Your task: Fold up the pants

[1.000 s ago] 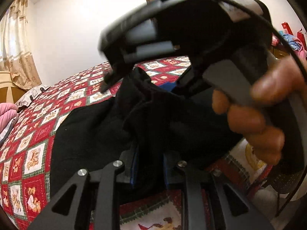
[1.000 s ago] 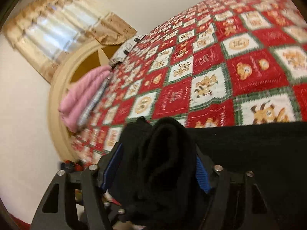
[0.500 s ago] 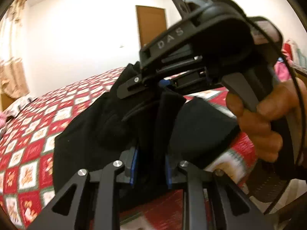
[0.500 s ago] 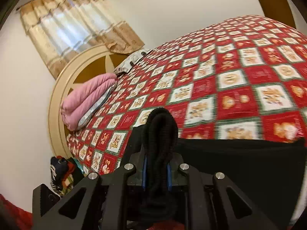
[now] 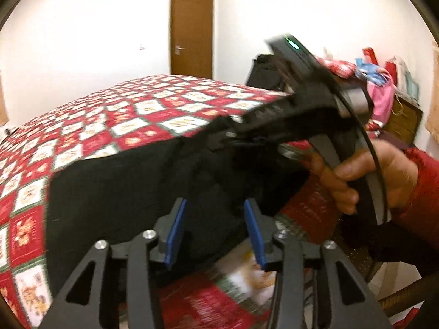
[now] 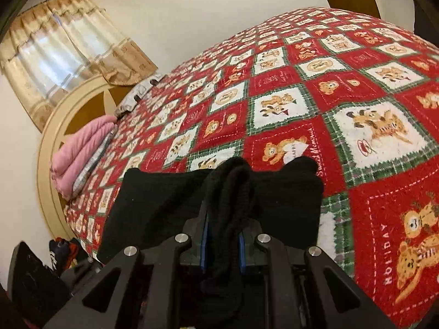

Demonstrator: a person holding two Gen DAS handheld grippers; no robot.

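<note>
Black pants [image 5: 115,186] lie folded on a red patchwork quilt at the bed's near edge. My left gripper [image 5: 215,233] is open, its blue pads [image 5: 175,233] apart just above the near edge of the cloth, holding nothing. My right gripper [image 6: 222,235] is shut on a bunched fold of the pants [image 6: 233,192]. The rest of the pants [image 6: 153,197] spreads to the left below it. In the left wrist view the right gripper [image 5: 301,118] is held in a hand at the pants' far right corner.
The quilt [image 6: 356,87] covers the whole bed. A pink folded blanket [image 6: 79,150] lies by the round headboard [image 6: 46,142]. A brown door [image 5: 191,34] stands beyond the bed. Bags and clutter [image 5: 384,82] sit on the right beside the bed.
My left gripper has opened and let go of the pants fold. The pants have come down onto the quilt. My right gripper has kept its hold and swung lower to the right.
</note>
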